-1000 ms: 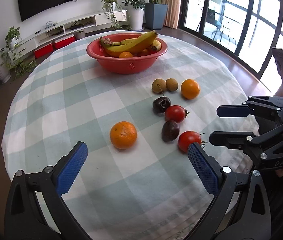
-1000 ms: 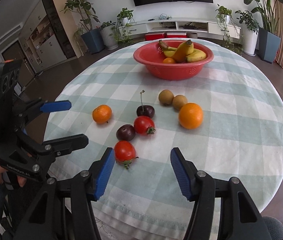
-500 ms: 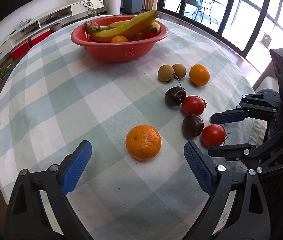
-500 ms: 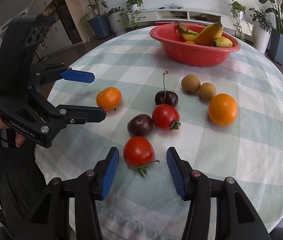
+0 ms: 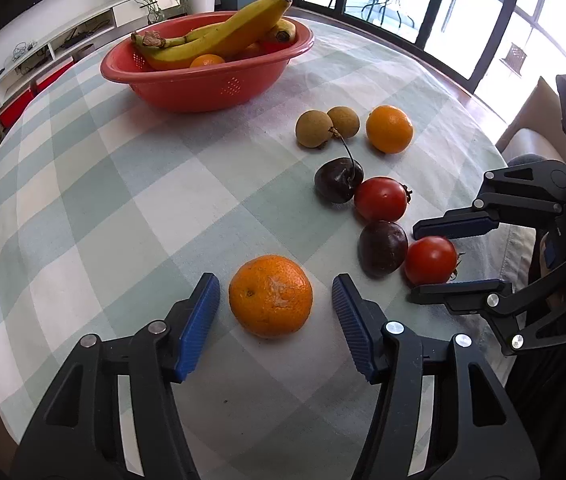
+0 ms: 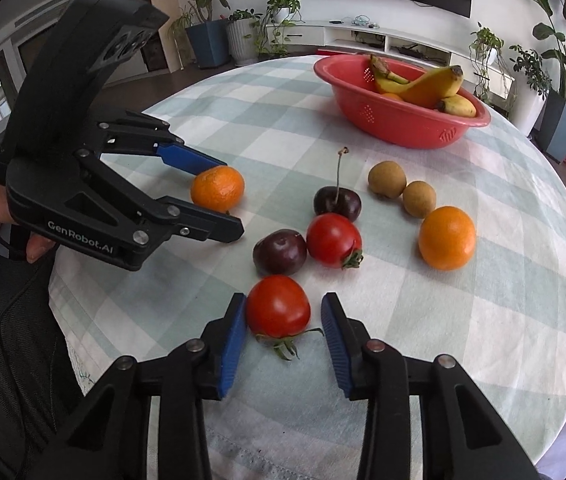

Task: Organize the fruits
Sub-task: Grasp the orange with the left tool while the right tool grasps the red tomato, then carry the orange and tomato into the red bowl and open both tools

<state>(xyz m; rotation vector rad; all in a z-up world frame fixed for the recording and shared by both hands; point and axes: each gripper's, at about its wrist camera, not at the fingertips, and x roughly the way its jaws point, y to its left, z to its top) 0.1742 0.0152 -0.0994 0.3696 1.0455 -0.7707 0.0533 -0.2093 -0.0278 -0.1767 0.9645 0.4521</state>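
Left gripper (image 5: 275, 312) wide around mandarin (image 5: 270, 296), right gripper (image 6: 284, 330) wide around tomato (image 6: 278, 306)

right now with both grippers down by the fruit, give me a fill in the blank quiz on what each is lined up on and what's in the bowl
1. The left gripper has its open fingers either side of a ____.
2. The right gripper brackets a red ____ with a green stem.
3. The red bowl holds yellow ____ and an orange fruit.
4. The dark cherry with the long stem lies beside another tomato, on the ____ tablecloth.

Missing words: mandarin; tomato; bananas; checked
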